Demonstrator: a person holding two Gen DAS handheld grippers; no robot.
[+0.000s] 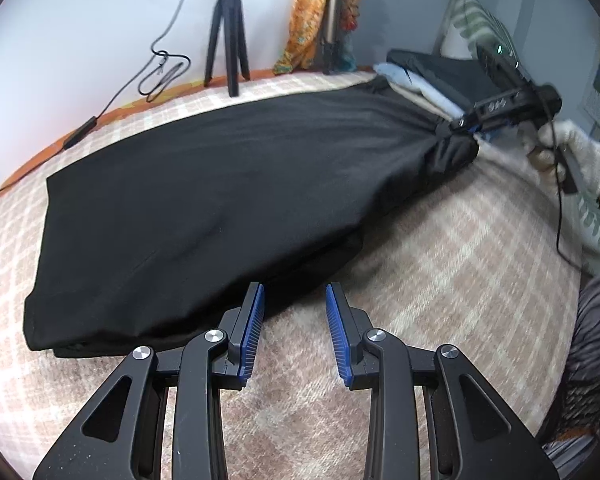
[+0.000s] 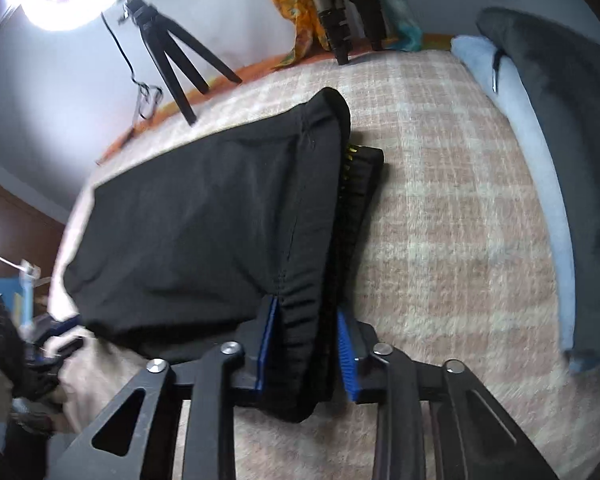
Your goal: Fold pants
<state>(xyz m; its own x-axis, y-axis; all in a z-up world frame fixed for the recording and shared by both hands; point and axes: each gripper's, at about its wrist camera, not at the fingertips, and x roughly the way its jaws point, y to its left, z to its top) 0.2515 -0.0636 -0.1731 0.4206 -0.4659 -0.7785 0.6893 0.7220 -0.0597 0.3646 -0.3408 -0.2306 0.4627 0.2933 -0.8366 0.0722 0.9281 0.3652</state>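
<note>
Here, in the left wrist view, the black pants (image 1: 204, 184) lie spread across a checked bedcover (image 1: 440, 260), folded lengthwise into one long dark shape. The left gripper (image 1: 295, 300) hangs just at their near edge, its blue-padded fingers parted with only bedcover between them, gripping nothing. At the far right the right gripper (image 1: 466, 130) pinches a bunched end of the pants, lifted off the bed; motion blur softens that corner, and the gloved hand (image 1: 568, 152) behind it is partly cut off by the frame edge. A stack of folded clothes (image 1: 428, 88) sits beyond, half hidden behind the gripper. A black tripod (image 1: 228, 36) stands at the bed's far edge.

In the right wrist view, the right gripper (image 2: 308, 312) is closed on the gathered waistband of the pants (image 2: 204, 220), the fabric squeezed between both pads. A gold zipper (image 2: 350, 160) peeks from under the upper layer. The left gripper at the lower left is too blurred to read. A ring light (image 2: 56, 0) glares at top left.
</note>
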